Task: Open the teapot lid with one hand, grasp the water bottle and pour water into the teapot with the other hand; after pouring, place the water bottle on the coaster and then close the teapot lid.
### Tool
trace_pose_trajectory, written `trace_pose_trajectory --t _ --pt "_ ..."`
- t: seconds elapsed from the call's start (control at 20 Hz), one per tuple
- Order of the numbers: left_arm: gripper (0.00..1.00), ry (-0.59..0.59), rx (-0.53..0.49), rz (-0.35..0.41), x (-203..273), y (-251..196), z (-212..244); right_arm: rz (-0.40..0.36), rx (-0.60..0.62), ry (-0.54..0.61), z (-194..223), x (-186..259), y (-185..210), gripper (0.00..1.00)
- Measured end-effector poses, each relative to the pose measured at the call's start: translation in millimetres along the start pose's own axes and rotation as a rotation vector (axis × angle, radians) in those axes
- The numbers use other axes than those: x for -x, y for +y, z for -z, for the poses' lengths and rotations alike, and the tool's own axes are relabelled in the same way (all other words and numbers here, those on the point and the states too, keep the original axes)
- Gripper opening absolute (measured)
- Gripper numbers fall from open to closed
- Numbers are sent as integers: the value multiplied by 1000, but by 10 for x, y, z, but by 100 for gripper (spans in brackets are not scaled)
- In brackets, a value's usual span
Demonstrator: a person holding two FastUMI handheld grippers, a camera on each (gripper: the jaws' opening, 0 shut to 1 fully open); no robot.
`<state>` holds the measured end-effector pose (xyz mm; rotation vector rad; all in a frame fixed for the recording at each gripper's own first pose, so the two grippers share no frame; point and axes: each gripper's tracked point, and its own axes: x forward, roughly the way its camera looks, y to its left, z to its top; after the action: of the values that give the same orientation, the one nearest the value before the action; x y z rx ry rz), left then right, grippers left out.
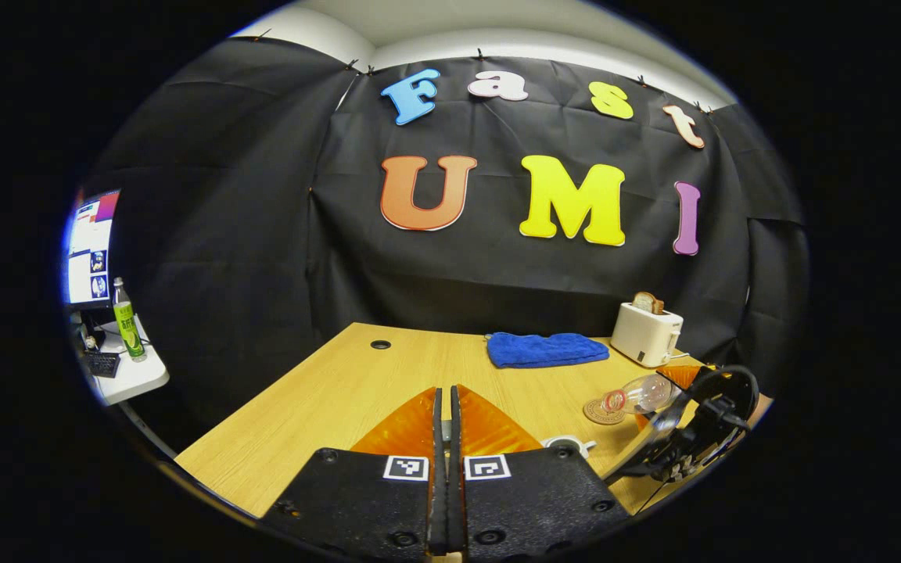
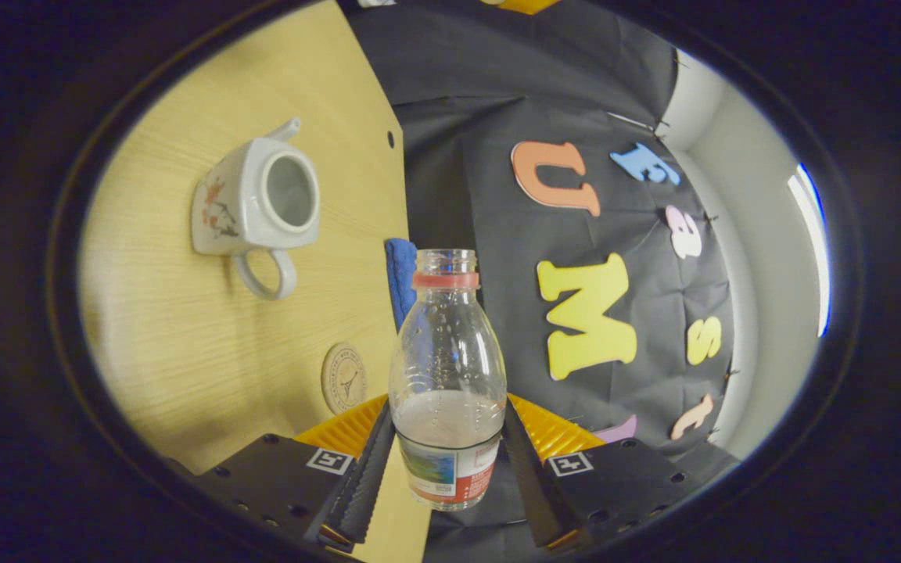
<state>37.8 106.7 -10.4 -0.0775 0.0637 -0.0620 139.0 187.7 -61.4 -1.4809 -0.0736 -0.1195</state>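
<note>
My right gripper (image 2: 448, 408) is shut on the lower body of a clear water bottle (image 2: 447, 344), which has no cap, a red neck ring and some water inside. In the left gripper view this bottle (image 1: 640, 394) lies tilted sideways in the right gripper (image 1: 665, 403), its mouth towards the round coaster (image 1: 601, 413). The white flowered teapot (image 2: 255, 207) stands on the wooden table (image 2: 184, 352) with its top open and no lid on it. Its rim also shows as the teapot (image 1: 568, 446) just right of my left gripper (image 1: 444, 391), which is shut with nothing seen between its fingers. The coaster (image 2: 343, 379) lies bare.
A folded blue towel (image 1: 546, 349) and a white toaster (image 1: 646, 332) holding a slice of bread sit at the table's back. There is a cable hole (image 1: 380, 344) in the tabletop. Off to the left, a small white side table (image 1: 134, 375) carries a monitor, a keyboard and a green bottle (image 1: 128, 320).
</note>
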Motion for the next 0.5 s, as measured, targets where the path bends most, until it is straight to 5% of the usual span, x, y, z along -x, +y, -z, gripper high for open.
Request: trace_pose_trajectory --t 0.5 --pt "3 20 -12 4 -16 -20 55 73 217 -85 -240 29 -7 75"
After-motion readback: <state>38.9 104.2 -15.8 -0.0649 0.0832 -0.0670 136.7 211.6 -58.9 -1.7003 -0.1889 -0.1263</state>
